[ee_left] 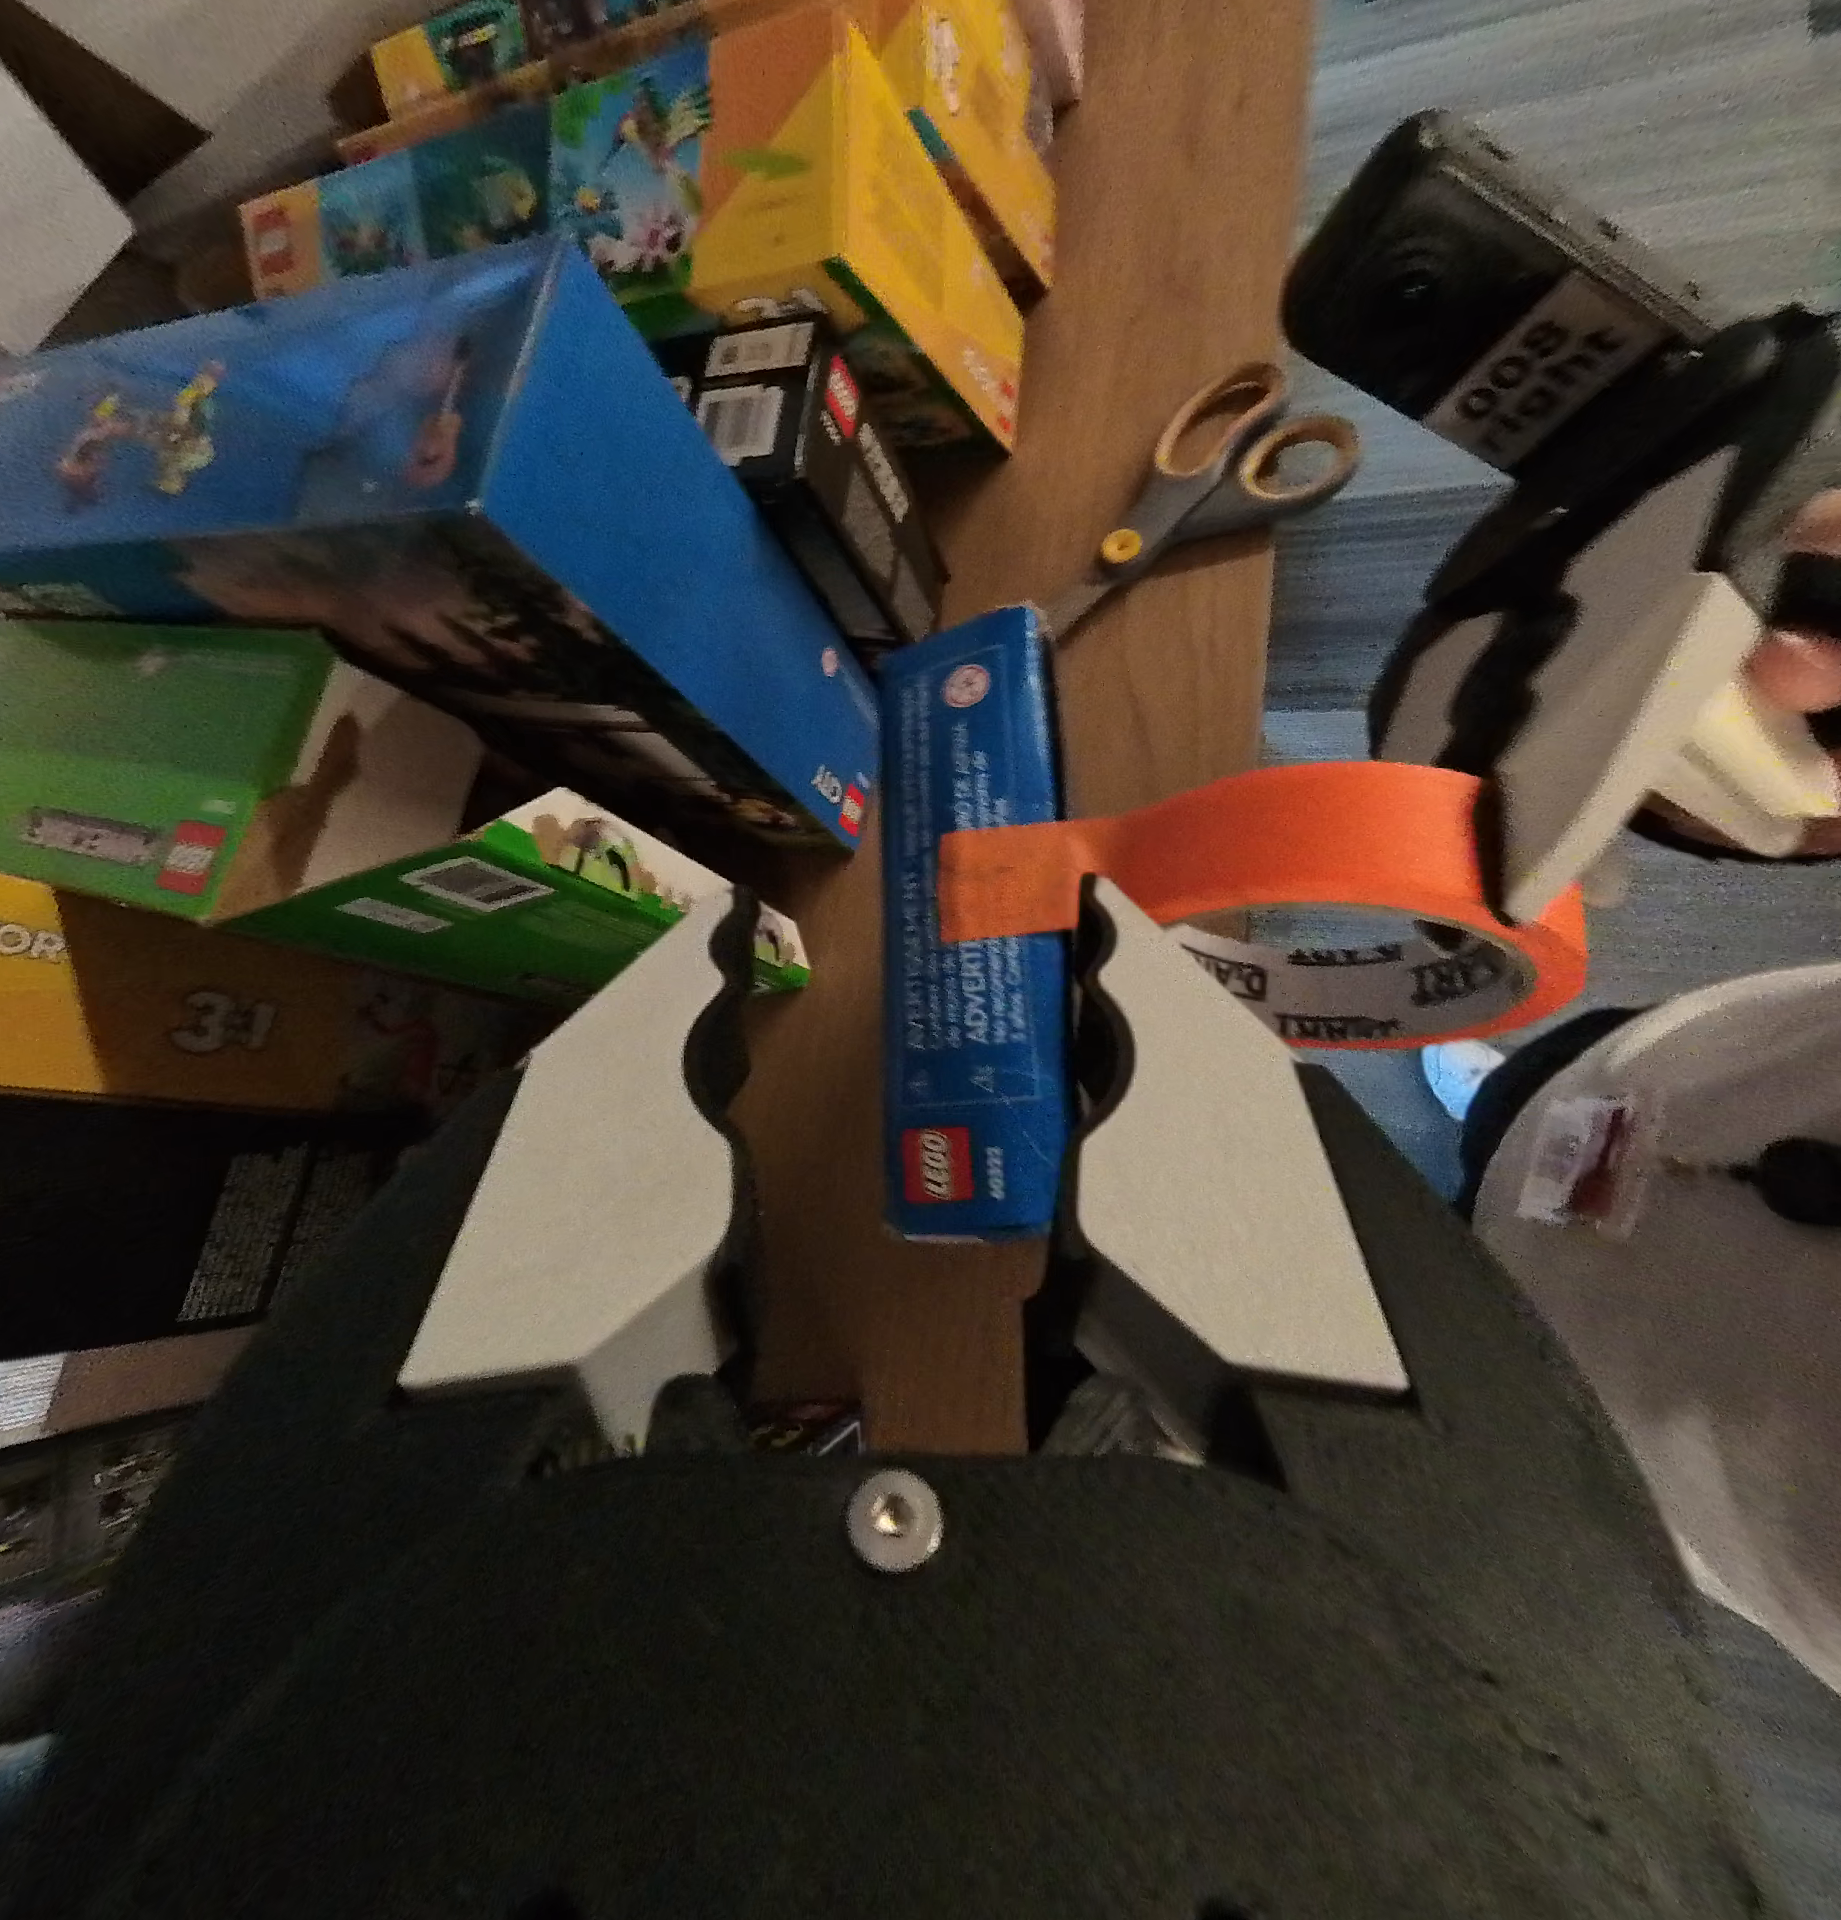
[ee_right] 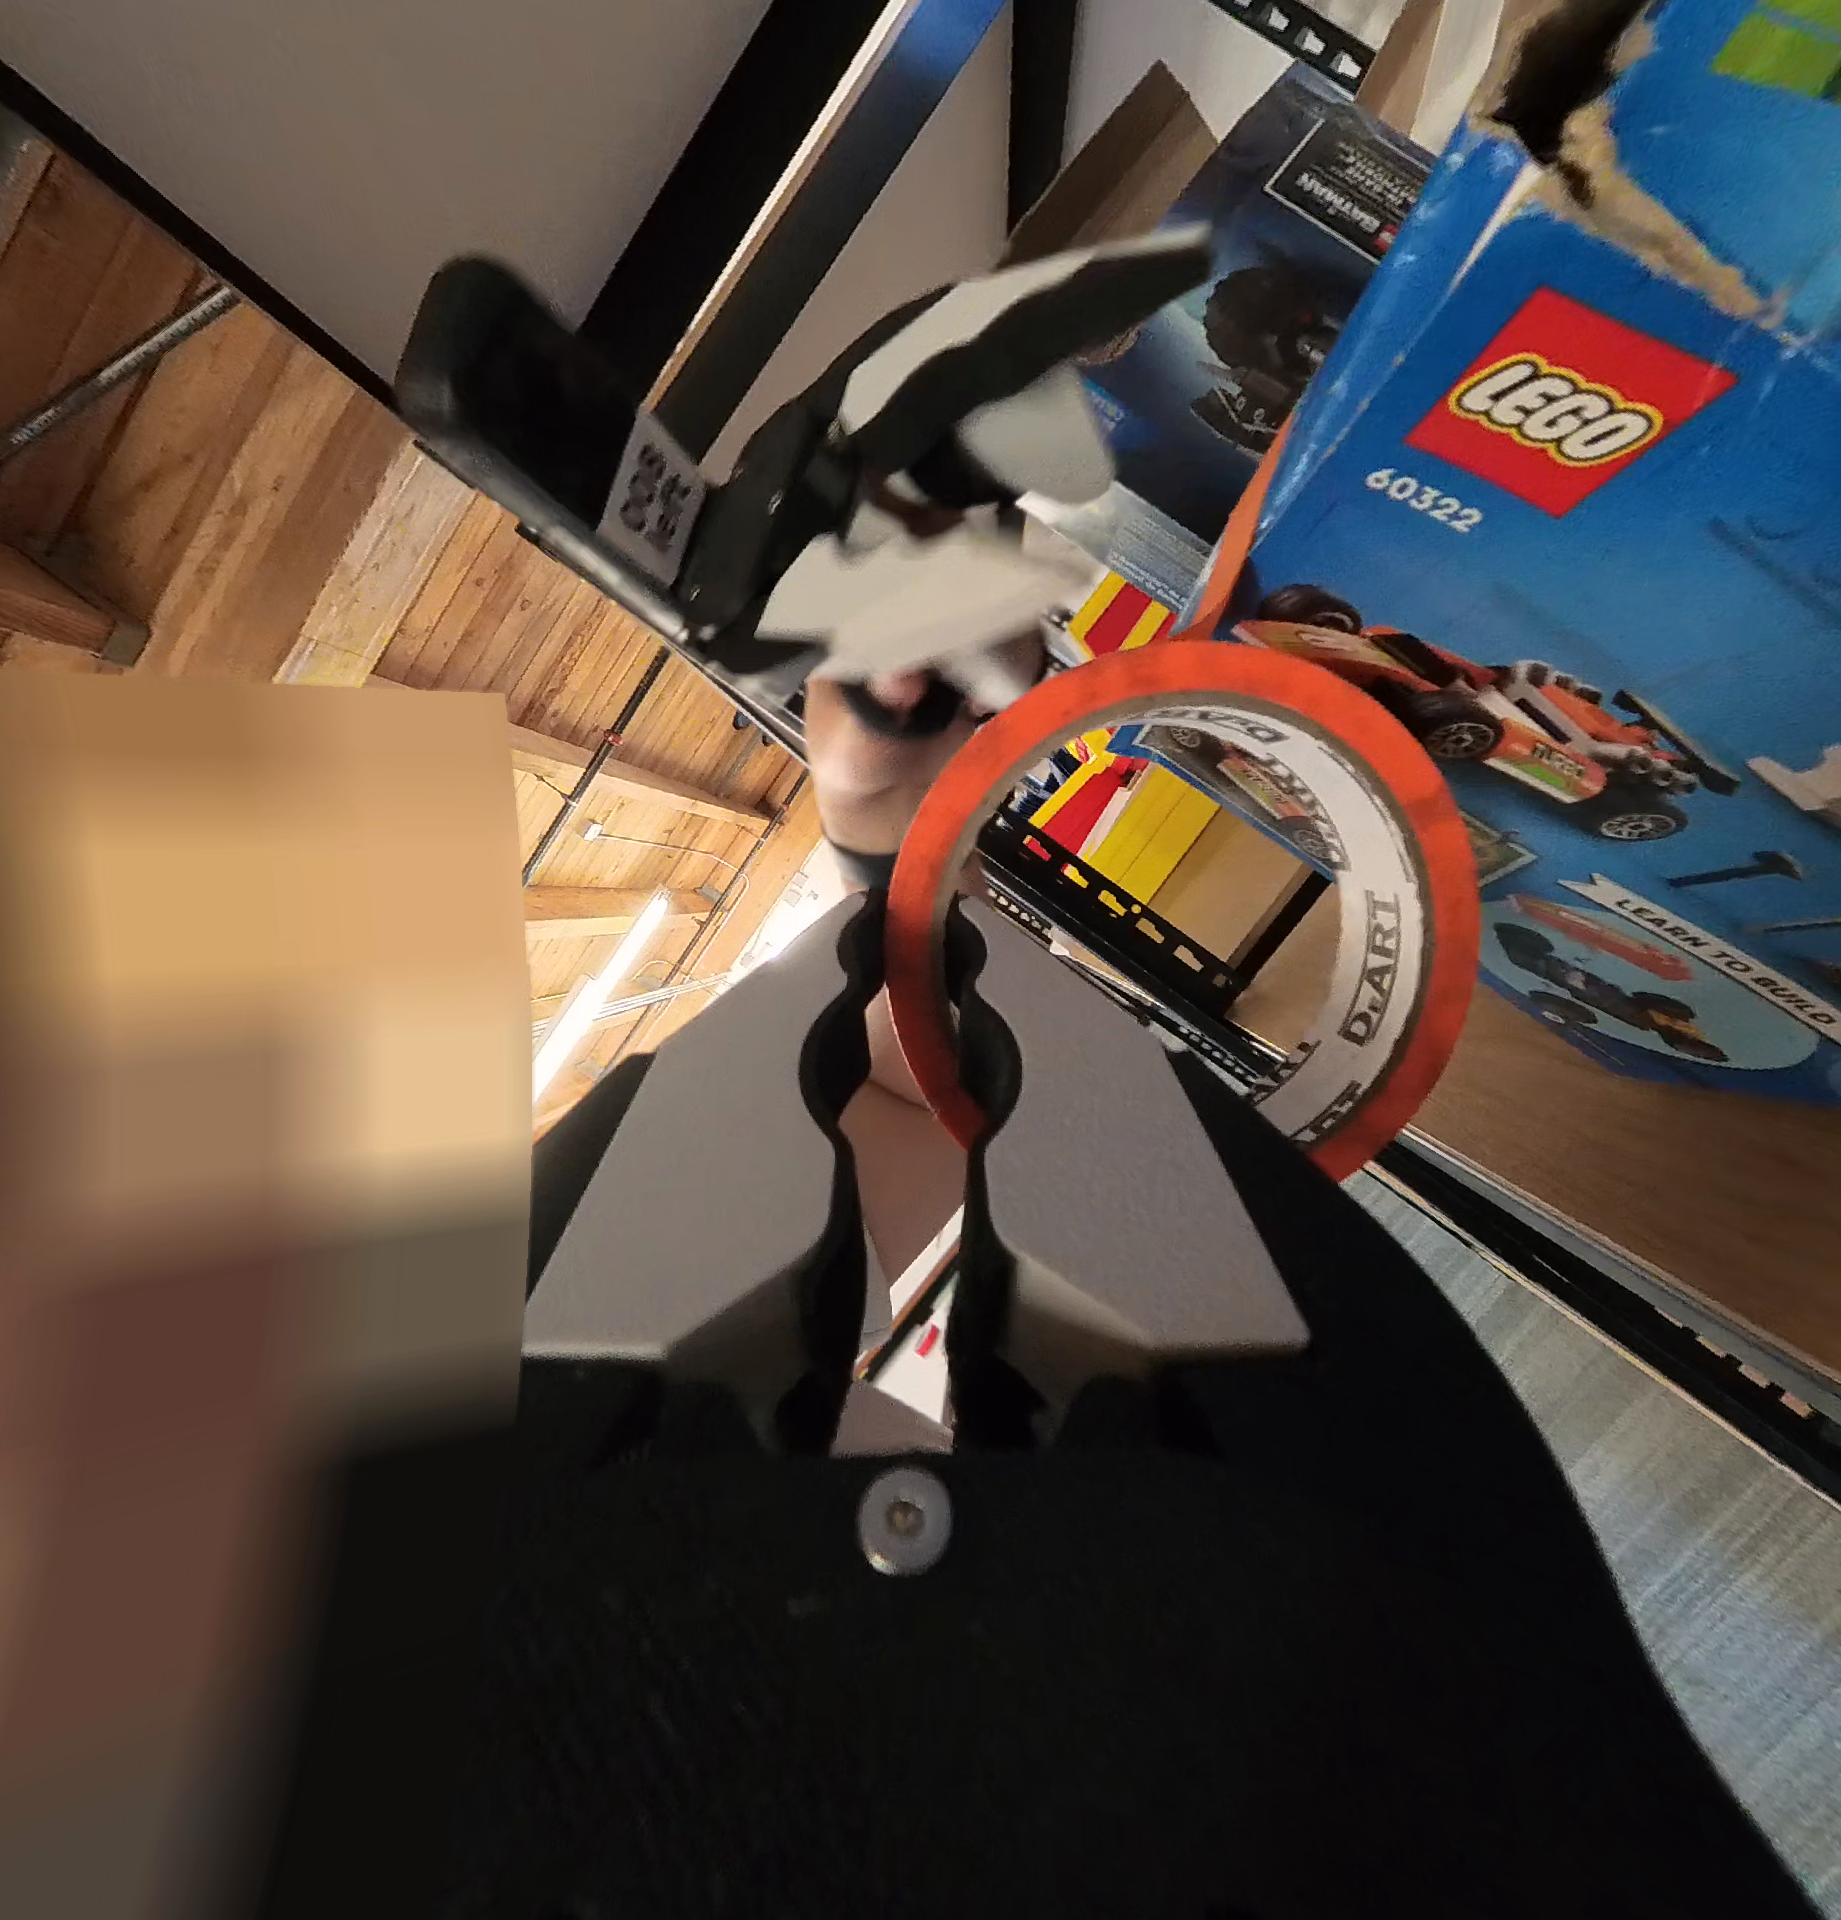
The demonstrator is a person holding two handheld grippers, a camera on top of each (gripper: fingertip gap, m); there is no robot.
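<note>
In the left wrist view a narrow blue toy box (ee_left: 973,997) stands on edge on the wooden table (ee_left: 1155,260). My left gripper (ee_left: 916,904) is open around it. Its right finger (ee_left: 1186,1122) touches the box's side and its left finger (ee_left: 604,1164) stands apart. An orange tape strip (ee_left: 1009,883) is stuck on the box and runs to the orange tape roll (ee_left: 1415,935). My right gripper (ee_left: 1518,873) holds that roll. In the right wrist view my right gripper (ee_right: 911,925) is shut on the roll's wall (ee_right: 1176,914). The blue box (ee_right: 1581,623) and my left gripper (ee_right: 895,499) show beyond.
A pile of several toy boxes (ee_left: 376,468) crowds the table's left side. Grey scissors with orange-lined handles (ee_left: 1207,488) lie beyond the blue box. The table edge runs along the right, with blue-grey carpet (ee_left: 1518,125) below. A hand (ee_left: 1820,665) grips the right tool.
</note>
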